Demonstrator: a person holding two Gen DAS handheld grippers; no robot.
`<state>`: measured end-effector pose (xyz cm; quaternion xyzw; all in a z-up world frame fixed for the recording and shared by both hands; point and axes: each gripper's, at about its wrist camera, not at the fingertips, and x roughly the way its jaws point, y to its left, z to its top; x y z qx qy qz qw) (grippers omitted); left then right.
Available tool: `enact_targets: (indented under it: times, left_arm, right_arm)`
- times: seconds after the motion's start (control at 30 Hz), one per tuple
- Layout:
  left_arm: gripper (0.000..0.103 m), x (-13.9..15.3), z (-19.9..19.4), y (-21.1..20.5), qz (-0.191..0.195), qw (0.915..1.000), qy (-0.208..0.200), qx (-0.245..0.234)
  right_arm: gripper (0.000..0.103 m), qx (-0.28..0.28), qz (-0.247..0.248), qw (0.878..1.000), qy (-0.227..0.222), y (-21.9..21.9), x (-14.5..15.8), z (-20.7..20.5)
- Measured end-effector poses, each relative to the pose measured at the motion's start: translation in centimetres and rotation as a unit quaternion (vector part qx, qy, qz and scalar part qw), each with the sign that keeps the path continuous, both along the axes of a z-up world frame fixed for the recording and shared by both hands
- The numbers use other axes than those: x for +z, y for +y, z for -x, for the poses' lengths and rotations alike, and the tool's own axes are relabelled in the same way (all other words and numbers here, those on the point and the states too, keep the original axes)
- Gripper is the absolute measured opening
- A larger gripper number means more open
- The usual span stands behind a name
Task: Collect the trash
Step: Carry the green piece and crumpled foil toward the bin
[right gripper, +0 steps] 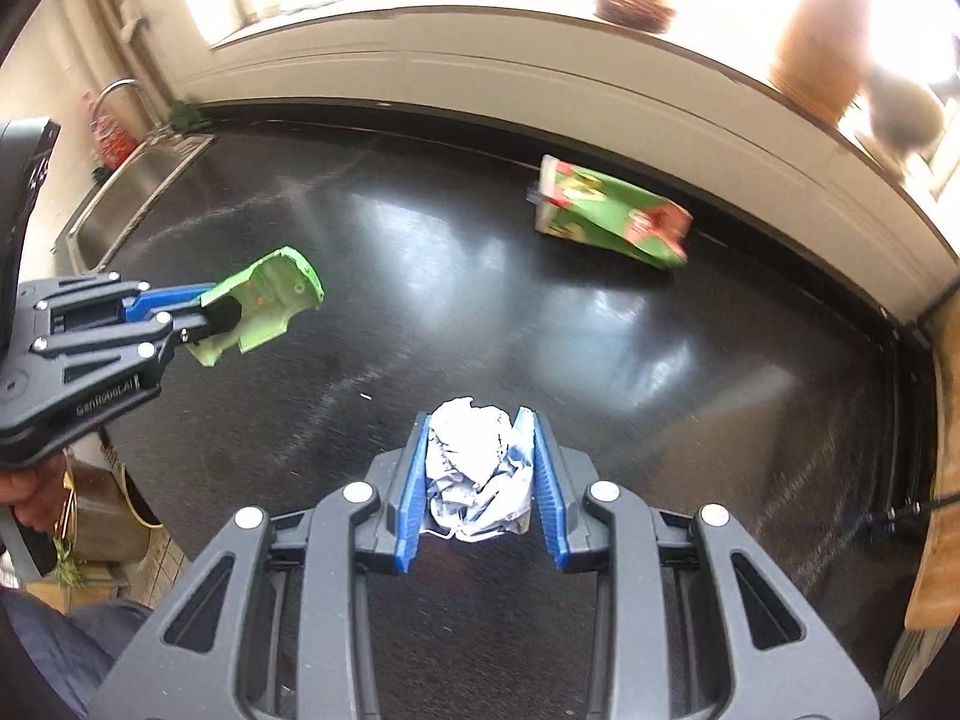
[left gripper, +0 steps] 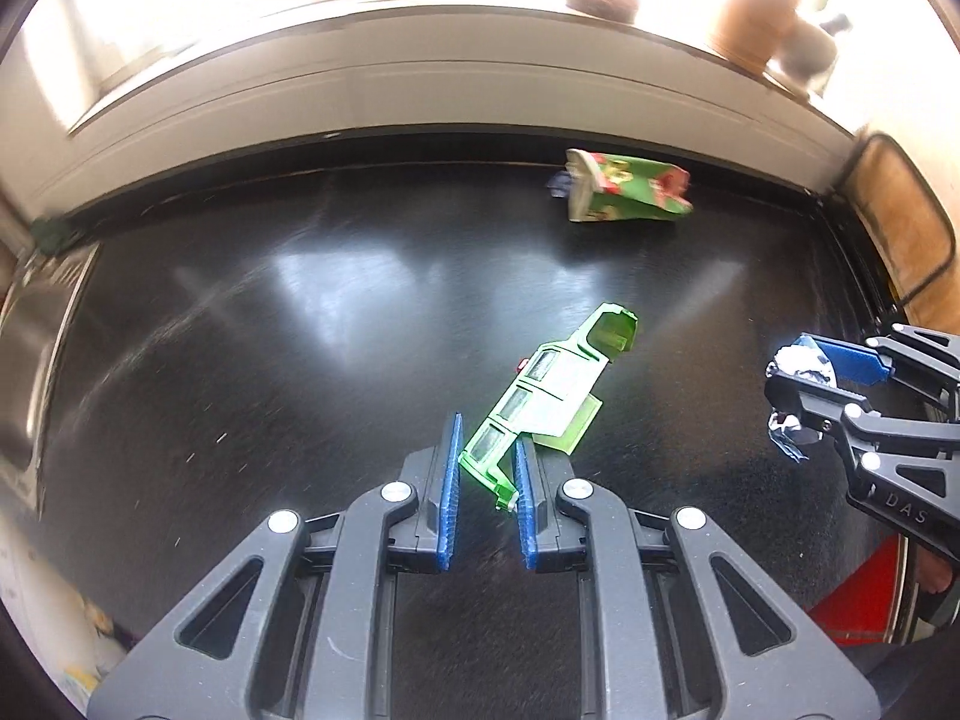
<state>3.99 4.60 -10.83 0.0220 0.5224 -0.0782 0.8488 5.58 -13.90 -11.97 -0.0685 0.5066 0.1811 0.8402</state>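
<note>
My left gripper is shut on one end of a bright green plastic packaging piece and holds it above the black countertop. It also shows in the right wrist view, sticking out of the left gripper. My right gripper is shut on a crumpled white paper ball, also seen at the right in the left wrist view. A green and red carton lies on its side at the back of the counter.
A steel sink with a tap lies at the counter's left end. A white window sill with pots runs behind the counter. A wooden board stands at the right edge. A bag sits below left.
</note>
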Motion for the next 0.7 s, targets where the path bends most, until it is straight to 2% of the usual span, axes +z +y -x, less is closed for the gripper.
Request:
enact_targets:
  times: [0.13, 0.3, 0.5, 0.7]
  left_arm:
    - [0.016, 0.7, 2.3, 4.3, 0.0, 0.9982, 0.002, 0.06]
    - [0.016, 1.2, 6.2, 10.8, -0.005, 0.989, 0.004, 0.148]
    - [0.016, 0.6, 12.6, 19.1, -0.011, 0.9661, 0.011, 0.258]
    - [0.016, -1.0, 19.7, 26.3, -0.007, 0.9331, 0.028, 0.358]
  right_arm:
    - [0.032, 0.055, -0.008, 0.998, -0.008, 4.7, 1.0, -0.1]
    - [0.032, 0.145, -0.022, 0.989, -0.017, 12.7, 2.3, 0.9]
    - [0.032, 0.253, -0.031, 0.967, -0.016, 23.3, 3.2, 4.2]
    - [0.033, 0.356, -0.034, 0.934, 0.006, 33.2, 2.4, 9.7]
